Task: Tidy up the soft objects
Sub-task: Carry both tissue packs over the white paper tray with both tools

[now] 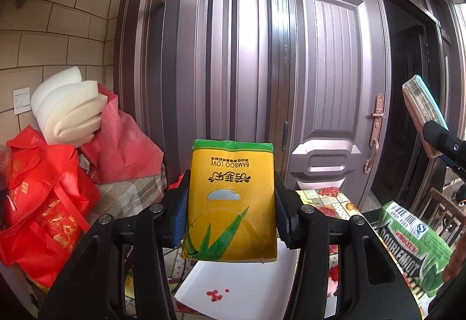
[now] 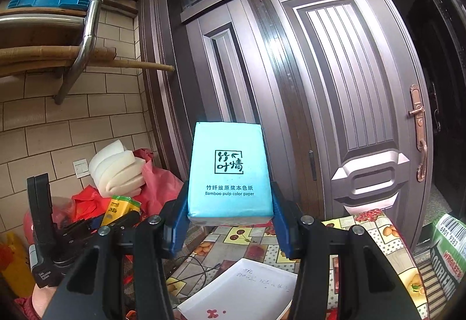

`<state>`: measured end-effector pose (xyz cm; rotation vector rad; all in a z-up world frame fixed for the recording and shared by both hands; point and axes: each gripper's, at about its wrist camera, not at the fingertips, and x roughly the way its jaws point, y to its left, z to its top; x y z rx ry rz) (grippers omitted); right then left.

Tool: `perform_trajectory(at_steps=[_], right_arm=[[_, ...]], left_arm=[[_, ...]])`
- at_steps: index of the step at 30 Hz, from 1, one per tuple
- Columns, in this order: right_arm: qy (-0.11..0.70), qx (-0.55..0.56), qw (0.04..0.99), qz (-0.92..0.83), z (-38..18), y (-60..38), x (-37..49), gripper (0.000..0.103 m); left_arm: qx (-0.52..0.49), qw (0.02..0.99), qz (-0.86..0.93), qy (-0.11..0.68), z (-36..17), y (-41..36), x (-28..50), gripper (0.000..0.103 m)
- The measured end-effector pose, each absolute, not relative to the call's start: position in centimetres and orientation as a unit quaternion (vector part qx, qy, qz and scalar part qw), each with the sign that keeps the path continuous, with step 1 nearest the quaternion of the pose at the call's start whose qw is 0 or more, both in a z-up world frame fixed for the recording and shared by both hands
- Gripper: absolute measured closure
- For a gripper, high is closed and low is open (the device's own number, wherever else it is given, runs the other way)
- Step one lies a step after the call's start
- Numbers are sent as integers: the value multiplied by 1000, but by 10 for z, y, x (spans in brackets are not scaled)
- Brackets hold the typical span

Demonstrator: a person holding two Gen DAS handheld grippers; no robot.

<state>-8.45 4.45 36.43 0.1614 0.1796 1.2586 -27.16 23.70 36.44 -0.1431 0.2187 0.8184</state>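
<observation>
My left gripper (image 1: 231,212) is shut on a yellow tissue pack (image 1: 231,203) with green bamboo leaves and holds it in the air above the table. My right gripper (image 2: 230,212) is shut on a light blue tissue pack (image 2: 230,171) printed "Bamboo pulp color paper", also lifted. The blue pack shows edge-on at the right of the left wrist view (image 1: 422,113). The yellow pack and left gripper show at the lower left of the right wrist view (image 2: 119,207).
A white tray (image 2: 241,291) with red spots lies on the fruit-patterned tablecloth (image 2: 387,232). A green Doublemint box (image 1: 419,244) stands at the right. Red bags (image 1: 43,197) and white foam pieces (image 1: 67,113) pile at the left. Brown doors (image 1: 329,86) stand behind.
</observation>
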Motion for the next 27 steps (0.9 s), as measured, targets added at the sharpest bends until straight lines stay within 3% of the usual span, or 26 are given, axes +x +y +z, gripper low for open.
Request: perform_trajectory(at_steps=[9, 17, 27], right_arm=[[120, 52, 791, 597, 349, 81, -80, 53], [172, 31, 790, 587, 303, 110, -69, 53], [194, 31, 796, 573, 292, 130, -71, 53]], left_arm=[[-85, 897, 414, 127, 356, 255, -261, 54], [-122, 888, 412, 166, 315, 279, -249, 54], [-138, 883, 403, 198, 287, 309, -225, 54]])
